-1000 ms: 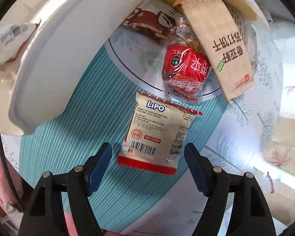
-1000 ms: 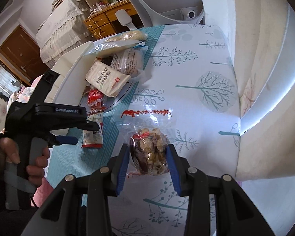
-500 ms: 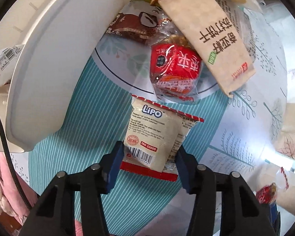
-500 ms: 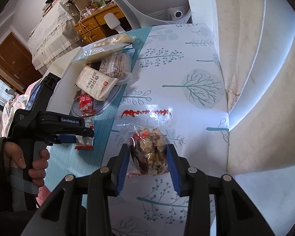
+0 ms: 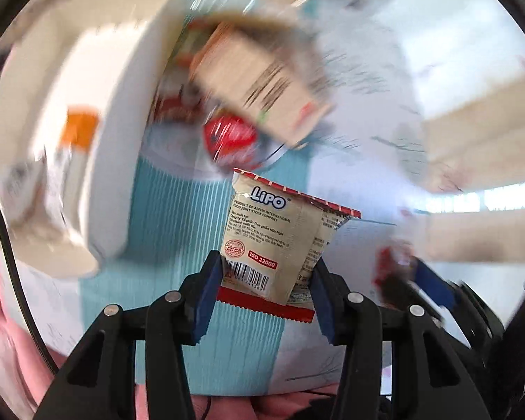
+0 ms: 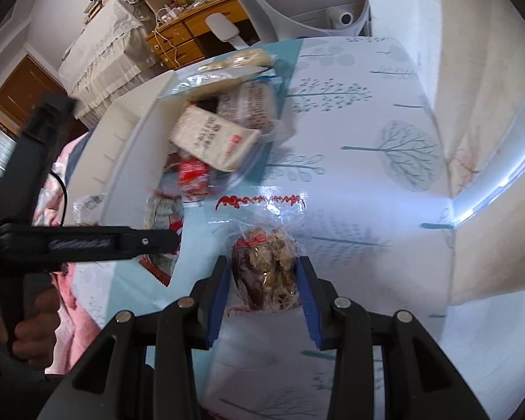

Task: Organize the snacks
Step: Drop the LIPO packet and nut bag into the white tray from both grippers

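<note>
Left gripper [image 5: 264, 292] part-open, pads clamped on Lipo snack packet [image 5: 280, 241] lifted above table [image 5: 164, 217], right gripper [image 6: 262, 295] part-open, squeezing clear nut-snack bag [image 6: 267, 266] between its pads

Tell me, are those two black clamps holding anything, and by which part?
The left gripper pinches the beige red-edged Lipo packet at its barcode end. The right gripper squeezes the clear bag of brown nutty snack across its middle.

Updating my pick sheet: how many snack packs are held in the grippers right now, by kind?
Lipo packet, in the left gripper: 1
Clear bag of nut snacks, in the right gripper: 1
Total: 2
</note>
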The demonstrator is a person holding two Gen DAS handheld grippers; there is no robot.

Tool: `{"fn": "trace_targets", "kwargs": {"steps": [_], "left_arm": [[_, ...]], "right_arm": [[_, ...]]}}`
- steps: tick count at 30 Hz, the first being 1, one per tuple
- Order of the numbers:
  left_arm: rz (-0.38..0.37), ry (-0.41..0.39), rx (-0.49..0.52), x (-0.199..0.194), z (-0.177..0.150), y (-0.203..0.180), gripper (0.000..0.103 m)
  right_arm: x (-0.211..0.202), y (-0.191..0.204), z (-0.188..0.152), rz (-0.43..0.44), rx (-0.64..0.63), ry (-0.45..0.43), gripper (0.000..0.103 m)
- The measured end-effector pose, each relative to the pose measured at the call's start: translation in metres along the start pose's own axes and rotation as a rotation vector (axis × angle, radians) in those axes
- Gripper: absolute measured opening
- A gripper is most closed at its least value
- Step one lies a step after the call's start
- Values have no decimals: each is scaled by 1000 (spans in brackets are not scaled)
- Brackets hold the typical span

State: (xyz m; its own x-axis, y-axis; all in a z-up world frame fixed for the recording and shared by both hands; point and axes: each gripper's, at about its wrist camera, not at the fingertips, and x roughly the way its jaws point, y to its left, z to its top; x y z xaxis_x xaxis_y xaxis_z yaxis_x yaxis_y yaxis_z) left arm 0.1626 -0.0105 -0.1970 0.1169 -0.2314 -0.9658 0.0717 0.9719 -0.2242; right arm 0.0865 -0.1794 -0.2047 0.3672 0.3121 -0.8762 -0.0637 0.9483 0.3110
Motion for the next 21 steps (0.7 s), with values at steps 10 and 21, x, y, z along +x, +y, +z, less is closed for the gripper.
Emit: {"fn": "trace_targets", "kwargs": {"steps": [10,21], "left_arm": [[-112,-286,213,-104,-14,34,47],[-84,-382,176,-149,-14,126,47]], "right_arm": [[-15,49,5,156,96,-115,38],[-20,118,10,311,135,-260,39]]}}
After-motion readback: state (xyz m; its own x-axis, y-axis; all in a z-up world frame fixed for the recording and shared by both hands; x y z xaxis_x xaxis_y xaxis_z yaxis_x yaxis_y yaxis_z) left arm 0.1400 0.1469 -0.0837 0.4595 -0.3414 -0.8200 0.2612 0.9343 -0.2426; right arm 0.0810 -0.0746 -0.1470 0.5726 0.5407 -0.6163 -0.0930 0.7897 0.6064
